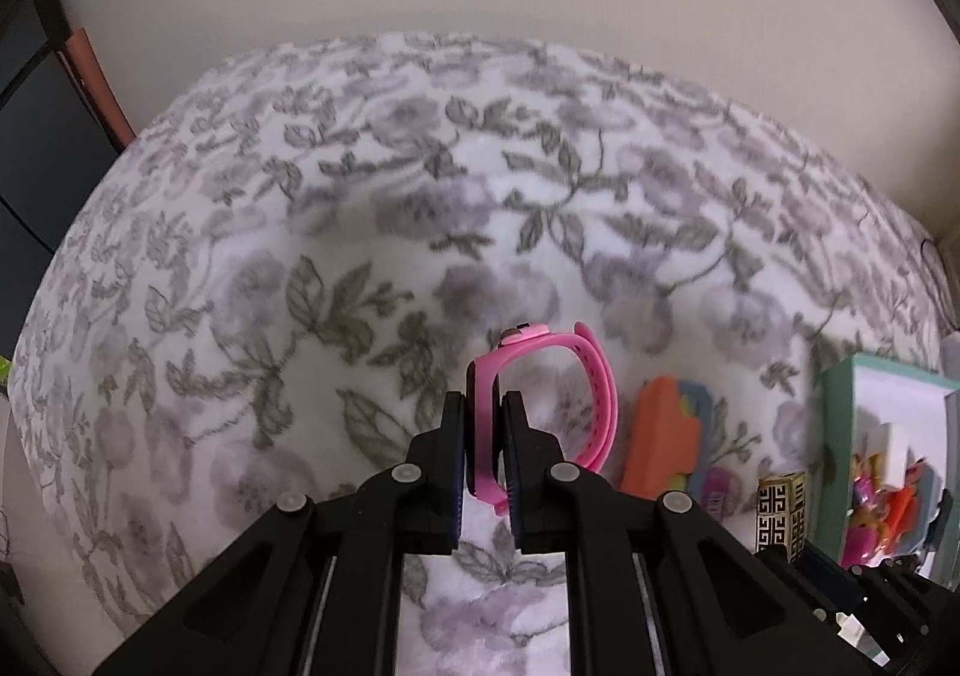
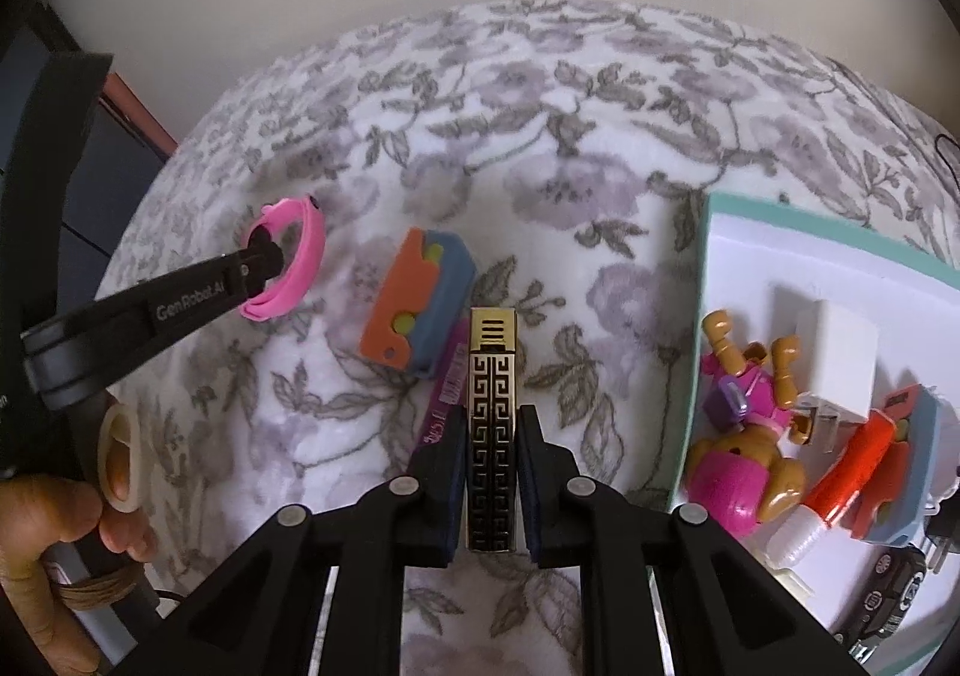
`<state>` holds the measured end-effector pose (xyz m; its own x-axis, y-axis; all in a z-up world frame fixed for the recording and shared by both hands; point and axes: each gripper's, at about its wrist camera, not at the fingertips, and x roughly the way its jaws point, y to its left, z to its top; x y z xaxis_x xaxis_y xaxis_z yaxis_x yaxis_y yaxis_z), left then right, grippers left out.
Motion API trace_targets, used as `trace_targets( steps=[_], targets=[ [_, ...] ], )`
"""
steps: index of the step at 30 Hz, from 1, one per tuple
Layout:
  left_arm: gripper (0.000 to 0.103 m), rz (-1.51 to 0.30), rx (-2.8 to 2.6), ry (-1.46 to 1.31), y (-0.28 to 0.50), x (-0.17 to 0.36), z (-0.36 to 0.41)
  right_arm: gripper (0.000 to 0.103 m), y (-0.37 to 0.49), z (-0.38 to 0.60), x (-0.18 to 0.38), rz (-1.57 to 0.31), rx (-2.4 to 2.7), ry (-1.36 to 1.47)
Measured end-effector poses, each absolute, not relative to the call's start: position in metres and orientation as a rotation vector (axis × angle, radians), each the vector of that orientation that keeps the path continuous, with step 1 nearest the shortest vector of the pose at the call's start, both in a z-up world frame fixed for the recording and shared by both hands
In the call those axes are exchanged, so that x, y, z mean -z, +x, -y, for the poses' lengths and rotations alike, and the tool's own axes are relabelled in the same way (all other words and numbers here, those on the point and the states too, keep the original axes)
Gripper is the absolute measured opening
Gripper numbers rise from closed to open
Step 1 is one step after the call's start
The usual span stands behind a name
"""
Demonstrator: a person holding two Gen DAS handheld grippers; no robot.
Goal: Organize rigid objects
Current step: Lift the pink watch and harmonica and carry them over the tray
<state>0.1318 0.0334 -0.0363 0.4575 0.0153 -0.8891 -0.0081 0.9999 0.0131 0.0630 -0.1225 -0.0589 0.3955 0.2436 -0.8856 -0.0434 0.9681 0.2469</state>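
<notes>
Light: soft, even, we see faint shadows | Blur: floral blanket [image 1: 360, 208] smeared | Edges: strong fisheye bending, dark corners

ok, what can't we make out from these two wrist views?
- Pink watch face: left wrist view, clamped edge-on between the left tool pads.
- Teal box: cut off by the right edge in both views; contents overlap.
- Purple strip: print blurred, partly behind the gold-black lighter in the right tool.

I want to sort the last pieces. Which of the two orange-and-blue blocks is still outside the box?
The orange-and-blue block lying on the floral blanket, just left of the gold-patterned case. The other block already lies inside the teal box.
</notes>
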Motion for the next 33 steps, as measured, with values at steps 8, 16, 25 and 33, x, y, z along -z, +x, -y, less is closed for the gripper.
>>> trace_targets(
  steps=[8,16,25,33],
  targets=[
    [0.012,-0.994,0.013,0.048,0.115,-0.002,-0.016,0.017,0.052,0.140,0.027,-1.061,-0.170,0.239],
    [0.012,-0.925,0.065,0.046,0.093,-0.025,0.013,0.017,0.038,0.170,0.010,-1.009,-0.121,0.272],
    [0.012,-0.900,0.129,0.031,0.068,-0.034,0.049,0.017,0.012,0.222,-0.009,-0.937,-0.054,0.387],
    [0.012,-0.915,0.233,0.098,0.048,-0.028,0.100,0.017,-0.013,0.281,-0.018,-0.879,0.068,0.473]
  ],
)
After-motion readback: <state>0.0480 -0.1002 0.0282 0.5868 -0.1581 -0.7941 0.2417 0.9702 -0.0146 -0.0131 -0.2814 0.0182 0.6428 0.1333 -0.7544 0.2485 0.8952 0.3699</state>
